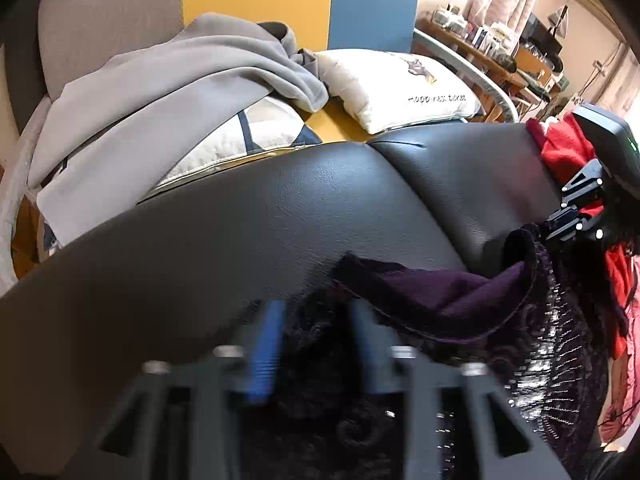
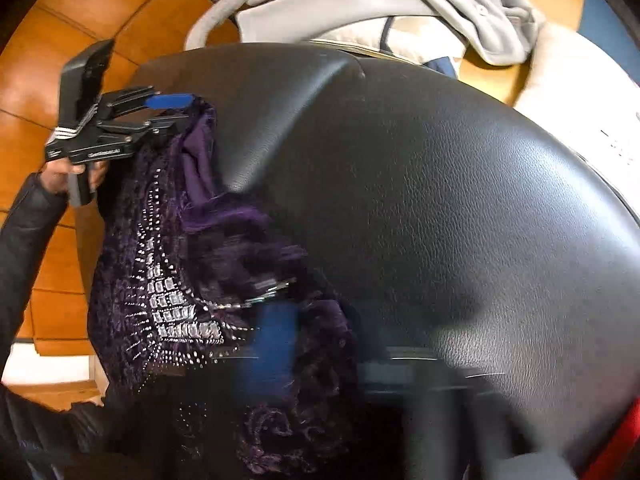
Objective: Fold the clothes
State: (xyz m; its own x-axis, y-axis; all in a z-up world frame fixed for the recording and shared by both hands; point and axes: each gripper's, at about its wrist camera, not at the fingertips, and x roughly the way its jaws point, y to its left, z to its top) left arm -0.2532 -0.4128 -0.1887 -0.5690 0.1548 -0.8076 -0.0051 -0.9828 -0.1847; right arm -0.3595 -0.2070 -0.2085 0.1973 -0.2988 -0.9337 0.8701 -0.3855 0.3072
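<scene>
A dark purple garment (image 1: 440,292) with lace and a silver beaded panel hangs stretched between both grippers, over the near edge of a black leather seat (image 1: 240,220). My left gripper (image 1: 316,340) is shut on its lace edge, the cloth bunched between the blue pads (image 1: 266,344). The right wrist view shows the left gripper (image 2: 192,110) at upper left, held by a hand in a dark sleeve (image 2: 24,220), with the garment (image 2: 160,280) drooping from it. My right gripper (image 1: 552,228) pinches the other edge at the right; its own view is blurred (image 2: 328,356).
A grey hoodie (image 1: 160,80) lies over a quilted pillow behind the seat, with a white printed pillow (image 1: 392,84) beside it. Red clothing (image 1: 564,148) sits at the seat's right end. A cluttered desk (image 1: 500,48) stands far right. Wooden floor (image 2: 60,20) lies below the seat (image 2: 440,180).
</scene>
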